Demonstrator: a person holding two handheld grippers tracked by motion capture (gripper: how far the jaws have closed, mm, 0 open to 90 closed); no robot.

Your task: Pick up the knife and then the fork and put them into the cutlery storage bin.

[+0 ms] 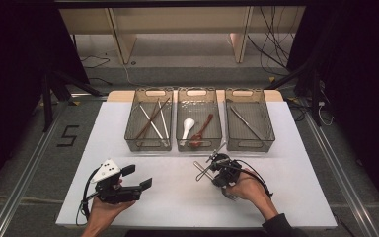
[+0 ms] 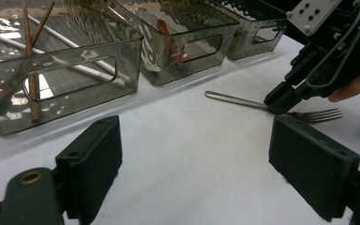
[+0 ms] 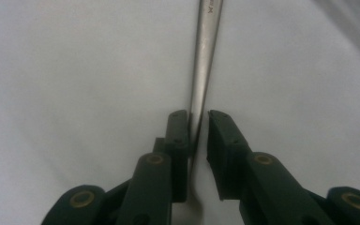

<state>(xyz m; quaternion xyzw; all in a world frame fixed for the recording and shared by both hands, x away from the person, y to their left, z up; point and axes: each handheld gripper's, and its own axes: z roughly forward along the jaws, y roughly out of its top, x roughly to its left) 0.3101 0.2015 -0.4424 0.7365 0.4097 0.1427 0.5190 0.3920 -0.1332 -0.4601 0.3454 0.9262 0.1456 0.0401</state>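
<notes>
A metal fork (image 1: 202, 170) lies on the white table, right of centre. In the right gripper view its handle (image 3: 208, 47) runs straight between my right gripper's (image 3: 198, 126) jaws, whose pads close against it on both sides. The left gripper view shows that gripper (image 2: 281, 101) tipped down onto the fork (image 2: 236, 100), with the tines sticking out behind it. My left gripper (image 1: 137, 177) rests low at the front left, held in a hand. Its jaws (image 2: 197, 159) stand wide apart with nothing between them.
Three clear grey bins stand in a row at the back. The left bin (image 1: 148, 142) holds chopsticks, the middle bin (image 1: 199, 144) a white spoon and a brown one, the right bin (image 1: 250, 144) a metal utensil. White table surface (image 1: 177, 192) lies between the hands.
</notes>
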